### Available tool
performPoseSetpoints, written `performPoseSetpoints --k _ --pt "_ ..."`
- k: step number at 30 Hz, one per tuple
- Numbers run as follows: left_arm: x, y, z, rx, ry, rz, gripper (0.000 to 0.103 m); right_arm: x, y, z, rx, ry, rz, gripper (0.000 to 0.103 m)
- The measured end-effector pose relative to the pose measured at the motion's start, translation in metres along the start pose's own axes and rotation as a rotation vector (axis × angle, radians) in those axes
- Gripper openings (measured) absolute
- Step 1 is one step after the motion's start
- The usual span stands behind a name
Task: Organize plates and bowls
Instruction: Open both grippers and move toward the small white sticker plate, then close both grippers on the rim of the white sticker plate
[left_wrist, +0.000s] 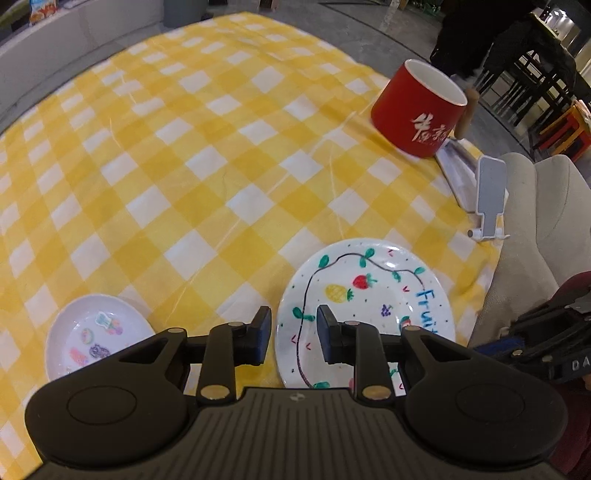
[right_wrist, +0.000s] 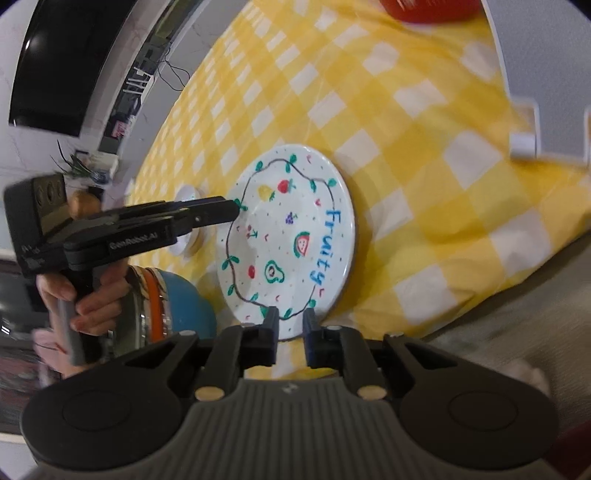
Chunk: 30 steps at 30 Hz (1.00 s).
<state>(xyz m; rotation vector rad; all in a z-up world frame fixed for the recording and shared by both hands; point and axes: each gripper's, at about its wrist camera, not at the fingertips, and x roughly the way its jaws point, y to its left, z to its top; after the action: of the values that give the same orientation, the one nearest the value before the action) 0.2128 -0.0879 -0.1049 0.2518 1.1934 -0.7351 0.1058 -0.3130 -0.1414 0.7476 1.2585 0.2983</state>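
Observation:
A white plate (left_wrist: 369, 295) painted with fruit and the word "Fruity" lies flat on the yellow checked cloth (left_wrist: 184, 166). My left gripper (left_wrist: 294, 330) straddles its left rim, one finger off the plate and one over it, with a wide gap and no pad touching. In the right wrist view my right gripper (right_wrist: 290, 326) has the near rim of the same plate (right_wrist: 291, 229) between its fingers, and the pads stand apart from it. A small white plate (left_wrist: 96, 332) with stickers sits to the left. A blue bowl (right_wrist: 184, 310) with orange stripes stands near the left gripper (right_wrist: 236, 210).
A red mug (left_wrist: 417, 110) with a wooden handle stands at the cloth's far right. A white and grey phone stand (left_wrist: 487, 199) sits at the right edge, beside a beige cushion (left_wrist: 546, 221). A hand (right_wrist: 92, 295) holds the left gripper's grip. Dark chairs stand beyond.

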Motion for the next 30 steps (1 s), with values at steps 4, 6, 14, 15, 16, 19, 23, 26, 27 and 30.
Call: performPoseSetpoints --k 4,6,14,15,16,19,23,26,27,30 --pt "-0.016 -0.010 -0.003 0.015 -0.038 0.087 0.033 -0.006 0.014 -0.002 -0.074 -0.051 -0.090 0.043" --pt "-0.027 -0.011 -0.004 0.006 -0.078 0.134 0.034 -0.010 0.021 -0.001 -0.120 -0.081 -0.147 0.044" --pt "-0.056 0.034 -0.005 -0.199 -0.126 0.305 0.033 -0.038 0.057 0.017 -0.337 -0.309 -0.304 0.045" --pt "-0.057 0.043 -0.007 -0.227 -0.124 0.317 0.034 -0.040 0.063 0.022 -0.377 -0.340 -0.336 0.045" --pt "-0.058 0.051 -0.009 -0.250 -0.118 0.322 0.034 -0.040 0.070 0.026 -0.422 -0.368 -0.381 0.045" --pt "-0.061 0.076 -0.018 -0.328 -0.095 0.337 0.034 -0.034 0.087 0.041 -0.541 -0.418 -0.426 0.045" --pt "-0.068 0.095 -0.034 -0.414 -0.076 0.407 0.033 -0.010 0.108 0.068 -0.662 -0.369 -0.284 0.045" --pt "-0.077 0.106 -0.056 -0.520 -0.103 0.391 0.033 0.017 0.112 0.094 -0.655 -0.266 -0.058 0.045" --pt "-0.079 0.109 -0.063 -0.539 -0.117 0.364 0.033 0.030 0.113 0.102 -0.639 -0.228 0.008 0.045" --pt "-0.079 0.114 -0.069 -0.532 -0.128 0.386 0.033 0.068 0.118 0.116 -0.623 -0.147 0.066 0.045"
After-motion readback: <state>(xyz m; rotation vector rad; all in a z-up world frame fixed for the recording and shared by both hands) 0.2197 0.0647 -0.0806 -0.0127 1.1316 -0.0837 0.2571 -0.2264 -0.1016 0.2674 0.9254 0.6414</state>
